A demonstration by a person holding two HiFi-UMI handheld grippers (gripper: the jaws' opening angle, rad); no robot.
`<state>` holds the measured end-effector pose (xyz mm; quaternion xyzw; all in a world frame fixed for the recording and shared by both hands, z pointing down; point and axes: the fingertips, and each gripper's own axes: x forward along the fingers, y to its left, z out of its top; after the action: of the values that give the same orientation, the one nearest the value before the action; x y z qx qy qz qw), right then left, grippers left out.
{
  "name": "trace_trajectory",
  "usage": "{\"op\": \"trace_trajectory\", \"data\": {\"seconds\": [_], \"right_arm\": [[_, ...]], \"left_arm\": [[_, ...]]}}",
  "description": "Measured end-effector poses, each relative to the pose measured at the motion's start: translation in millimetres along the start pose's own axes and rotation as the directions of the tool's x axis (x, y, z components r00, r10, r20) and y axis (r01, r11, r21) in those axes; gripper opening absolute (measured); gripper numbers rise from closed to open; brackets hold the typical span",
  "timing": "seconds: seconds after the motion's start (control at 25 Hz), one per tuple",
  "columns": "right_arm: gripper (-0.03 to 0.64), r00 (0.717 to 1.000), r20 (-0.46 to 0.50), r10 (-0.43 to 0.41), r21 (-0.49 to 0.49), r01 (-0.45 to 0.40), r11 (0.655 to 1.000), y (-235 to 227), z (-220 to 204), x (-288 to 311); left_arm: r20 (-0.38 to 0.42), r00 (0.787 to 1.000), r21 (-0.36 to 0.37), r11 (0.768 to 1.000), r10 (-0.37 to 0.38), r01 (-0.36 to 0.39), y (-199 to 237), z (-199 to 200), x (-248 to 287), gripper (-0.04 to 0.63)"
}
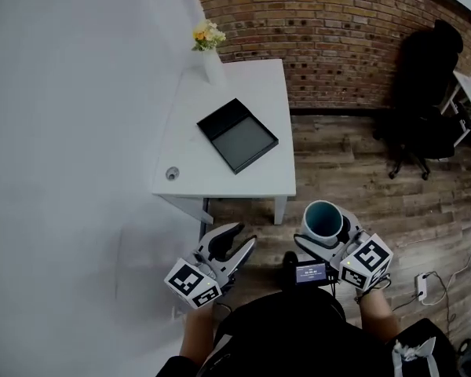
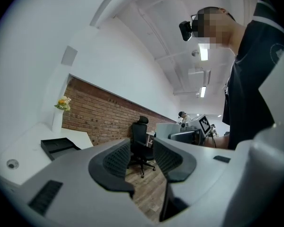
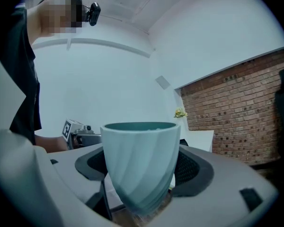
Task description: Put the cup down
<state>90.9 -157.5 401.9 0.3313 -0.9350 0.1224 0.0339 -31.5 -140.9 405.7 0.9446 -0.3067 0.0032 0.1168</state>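
Observation:
A pale teal ribbed cup [image 1: 323, 218] [image 3: 141, 162] stands upright between the jaws of my right gripper [image 1: 323, 238] [image 3: 141, 167], which is shut on it, held in the air over the wooden floor just in front of the white table [image 1: 251, 175]. My left gripper [image 1: 234, 246] [image 2: 142, 161] hangs level with it to the left, open, with nothing between its fingers [image 2: 114, 159]. Both grippers sit close to the person's body, short of the table's near edge.
On the table lie a black tray [image 1: 237, 134], a vase of flowers [image 1: 209, 42] at the far corner and a round cable hole [image 1: 172, 173]. A black office chair [image 1: 420, 93] stands at the right by a brick wall [image 1: 330, 30]. A white wall fills the left.

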Motion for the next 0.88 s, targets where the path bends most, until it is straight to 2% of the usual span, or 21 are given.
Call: {"op": "trace_trajectory", "data": {"seconds": [0.2, 0.36, 0.6, 0.88], "right_arm": [[0.385, 1.000, -0.009, 0.028, -0.040, -0.028, 0.999, -62.5, 21.7, 26.6], [0.385, 0.998, -0.005, 0.064, -0.052, -0.064, 0.997, -94.4, 29.7, 49.5], [0.385, 0.995, 0.002, 0.104, -0.033, -0.103, 0.994, -112.7, 35.8, 67.3], [0.385, 0.995, 0.007, 0.096, -0.003, -0.096, 0.995, -112.9, 41.7, 81.3]], "left_arm": [[0.002, 0.998, 0.002, 0.998, 0.055, -0.055, 35.5, 17.0, 46.1, 0.155], [-0.005, 0.996, 0.008, 0.996, 0.093, -0.093, 55.4, 21.7, 67.4, 0.155], [-0.013, 0.992, 0.009, 0.992, 0.128, -0.127, 71.8, 29.0, 84.4, 0.155], [-0.020, 0.995, -0.001, 0.995, 0.100, -0.100, 80.5, 31.6, 92.9, 0.155]]}}
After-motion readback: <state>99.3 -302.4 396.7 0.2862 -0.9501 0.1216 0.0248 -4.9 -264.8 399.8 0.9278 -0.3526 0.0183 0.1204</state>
